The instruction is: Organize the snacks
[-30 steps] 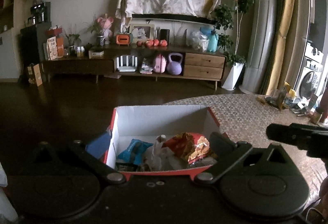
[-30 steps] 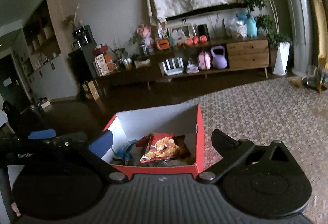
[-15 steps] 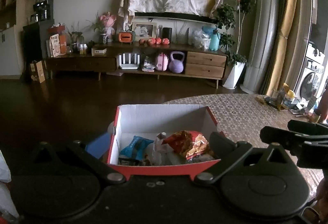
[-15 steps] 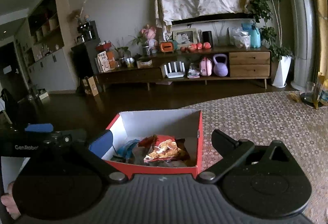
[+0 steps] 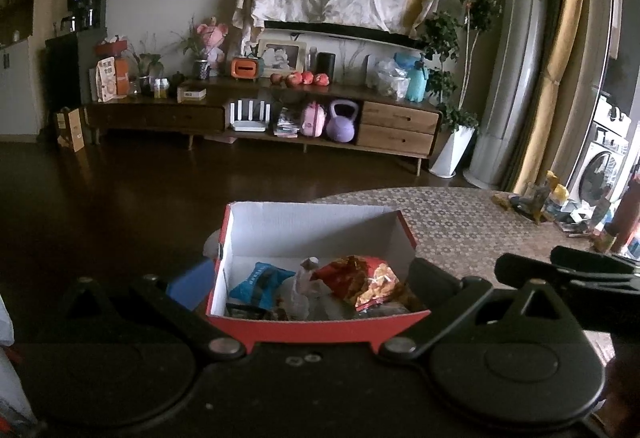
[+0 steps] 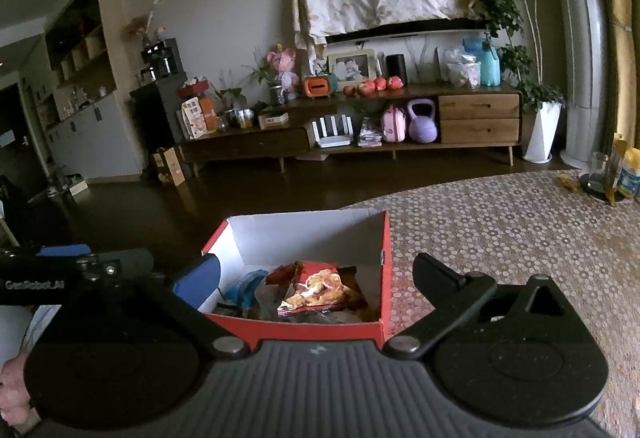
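A red cardboard box [image 5: 320, 326] with a white inside stands on the patterned table, straight ahead in both views [image 6: 384, 258]. In it lie a red-orange snack bag [image 5: 364, 278], a blue packet [image 5: 256, 280] and a clear wrapper [image 5: 304, 290]; the red bag also shows in the right wrist view [image 6: 320, 290]. My left gripper [image 5: 308, 278] is open and empty, its fingers either side of the box. My right gripper [image 6: 316, 274] is open and empty, level with the box's near end. Each gripper shows at the edge of the other's view.
The table with its mosaic cloth [image 6: 500, 230] runs right. Bottles and small items [image 5: 560, 205] stand at its far right edge. A dark floor and a long wooden TV cabinet [image 5: 280, 117] lie beyond. A potted plant [image 5: 456, 141] stands at the cabinet's right.
Both views have levelled and drawn back slightly from the box. Both grippers stay open and empty; the snacks in the box have not moved.
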`<state>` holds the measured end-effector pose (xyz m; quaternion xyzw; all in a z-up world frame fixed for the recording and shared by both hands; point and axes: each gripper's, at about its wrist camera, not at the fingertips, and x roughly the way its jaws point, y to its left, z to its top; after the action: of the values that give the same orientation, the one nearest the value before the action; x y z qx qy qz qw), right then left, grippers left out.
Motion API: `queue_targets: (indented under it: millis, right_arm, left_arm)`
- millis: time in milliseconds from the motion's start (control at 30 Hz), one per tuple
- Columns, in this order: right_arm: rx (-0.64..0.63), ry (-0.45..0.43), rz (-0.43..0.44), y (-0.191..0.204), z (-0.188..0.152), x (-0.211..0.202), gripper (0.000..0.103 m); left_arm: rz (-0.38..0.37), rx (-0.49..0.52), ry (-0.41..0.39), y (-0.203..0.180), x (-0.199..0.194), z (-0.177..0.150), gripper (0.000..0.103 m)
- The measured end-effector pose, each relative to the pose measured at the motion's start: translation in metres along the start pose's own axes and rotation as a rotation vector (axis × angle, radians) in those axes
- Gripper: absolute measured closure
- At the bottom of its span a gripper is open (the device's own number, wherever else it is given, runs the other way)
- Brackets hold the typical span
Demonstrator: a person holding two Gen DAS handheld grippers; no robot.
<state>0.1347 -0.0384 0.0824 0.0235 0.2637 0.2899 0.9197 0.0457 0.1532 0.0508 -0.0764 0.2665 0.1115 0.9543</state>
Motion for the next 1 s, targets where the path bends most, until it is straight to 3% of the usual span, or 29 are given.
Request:
queue_targets:
  millis: [1000]
  right_arm:
    - [-0.005, 0.035, 0.018, 0.009, -0.008, 0.000, 0.000]
  left_arm:
    - [-0.010, -0.016, -0.006, -0.001, -0.018, -0.010, 0.000]
